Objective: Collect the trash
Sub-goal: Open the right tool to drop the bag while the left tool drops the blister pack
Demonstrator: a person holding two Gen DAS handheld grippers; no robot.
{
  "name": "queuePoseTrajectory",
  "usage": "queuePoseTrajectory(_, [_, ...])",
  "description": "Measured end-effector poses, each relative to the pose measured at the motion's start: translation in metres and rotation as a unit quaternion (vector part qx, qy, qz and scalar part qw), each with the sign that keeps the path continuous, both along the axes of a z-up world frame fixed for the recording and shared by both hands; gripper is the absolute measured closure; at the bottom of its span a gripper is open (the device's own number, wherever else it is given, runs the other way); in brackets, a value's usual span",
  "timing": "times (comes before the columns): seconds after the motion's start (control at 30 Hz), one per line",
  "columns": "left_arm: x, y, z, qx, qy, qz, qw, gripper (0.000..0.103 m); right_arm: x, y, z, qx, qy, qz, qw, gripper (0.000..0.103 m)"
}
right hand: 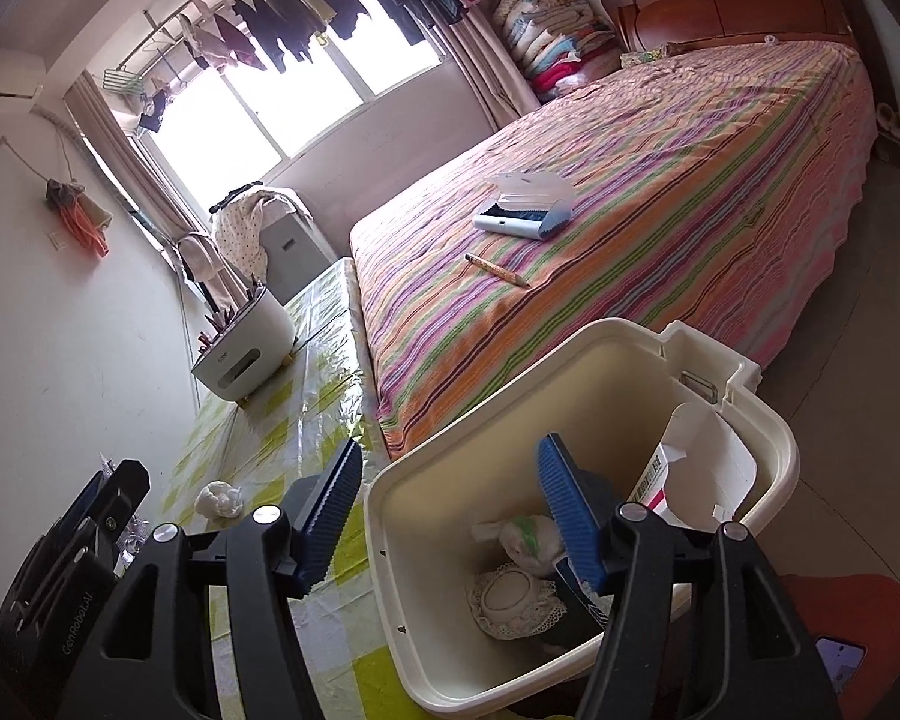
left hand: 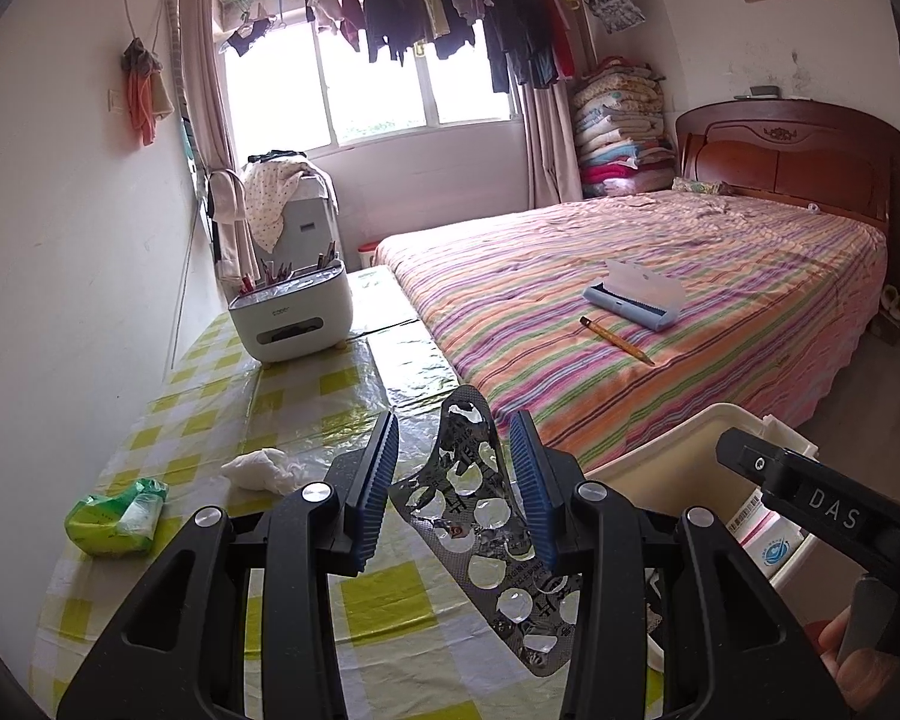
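The left gripper [left hand: 456, 468] has its blue ribbed fingers [left hand: 375, 480] spread apart. A silver blister pack [left hand: 480, 516] with emptied pockets stands between them; its edge lies against the right-hand pad, while a gap shows on the other side. Whether the pack is clamped or only resting there cannot be told. Printed characters cover its foil but are not legible. The left gripper points forward and slightly down over the yellow-checked table cover [left hand: 222, 420].

The right gripper [right hand: 450, 510] is wide open and holds nothing. One finger [right hand: 570, 516] hangs inside the cream trash bin [right hand: 774, 438]; the other is over the table edge beside the bin rim. In the left wrist view, the body of this gripper carries the letters "DAS" [left hand: 834, 510]. In the right wrist view, the left tool's side reads "GenRobot.AI" [right hand: 84, 624].

Inside the bin lie a torn white carton [right hand: 690, 468] with a barcode, a crumpled wrapper [right hand: 528, 534] and a lace-edged round item [right hand: 510, 597].

On the table remain a crumpled white tissue [left hand: 261, 468] and a green tissue packet [left hand: 120, 516]. A white desktop organiser [left hand: 291, 315] sits farther back; its front logo is too small to read.
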State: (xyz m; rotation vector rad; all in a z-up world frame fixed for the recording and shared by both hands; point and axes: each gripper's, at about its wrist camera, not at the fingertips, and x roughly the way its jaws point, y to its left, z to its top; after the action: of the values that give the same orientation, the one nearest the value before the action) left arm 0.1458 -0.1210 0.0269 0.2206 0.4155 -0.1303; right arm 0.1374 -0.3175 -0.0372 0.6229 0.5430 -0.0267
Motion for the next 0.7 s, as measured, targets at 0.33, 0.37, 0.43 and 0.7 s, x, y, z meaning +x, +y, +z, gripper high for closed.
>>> queuePoseTrajectory(0.33, [0.006,-0.019,-0.005,-0.015,0.026,-0.034,0.999,0.065,-0.013,-0.025,-0.002,0.051,-0.02,-0.047,0.997,0.043])
queuePoseTrajectory(0.37, [0.008,-0.021,-0.005,-0.021,0.033,-0.039,0.9985,0.065,-0.014,-0.026,-0.002,0.052,-0.022,-0.049,0.997,0.043])
queuePoseTrajectory(0.43, [0.011,-0.024,-0.007,-0.028,0.041,-0.043,0.9979,0.065,-0.016,-0.027,-0.001,0.053,-0.027,-0.053,0.997,0.043])
queuePoseTrajectory(0.7, [0.011,-0.053,-0.021,0.007,0.028,-0.062,0.9977,0.065,-0.034,-0.044,0.0,0.076,-0.062,-0.096,0.99,0.043])
